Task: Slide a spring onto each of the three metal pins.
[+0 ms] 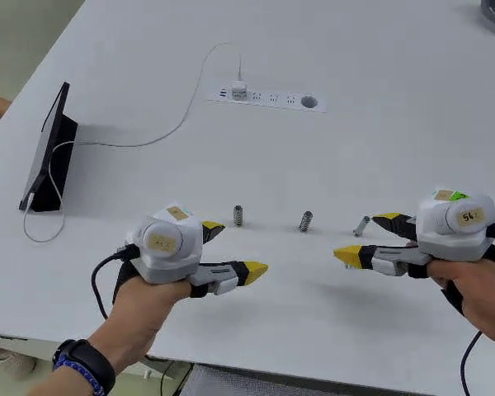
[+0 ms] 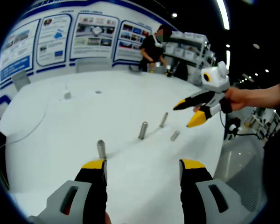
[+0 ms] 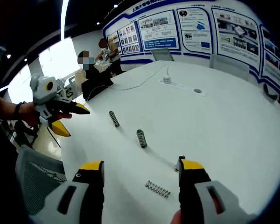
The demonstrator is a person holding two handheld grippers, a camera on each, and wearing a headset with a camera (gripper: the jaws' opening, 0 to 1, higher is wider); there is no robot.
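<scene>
The left gripper (image 1: 235, 247) and right gripper (image 1: 367, 236) have pale grey bodies and black jaws tipped yellow. The table (image 1: 355, 148) is white, the springs (image 1: 238, 215) silver-grey, the tablet (image 1: 49, 157) black.

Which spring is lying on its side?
The spring nearest the right gripper, flat on the table between its jaws; the other two springs stand upright farther off.

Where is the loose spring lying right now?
In the right gripper view, the loose spring lies flat between the open jaws of the right gripper, just short of the pin beside its right-hand jaw.
</scene>
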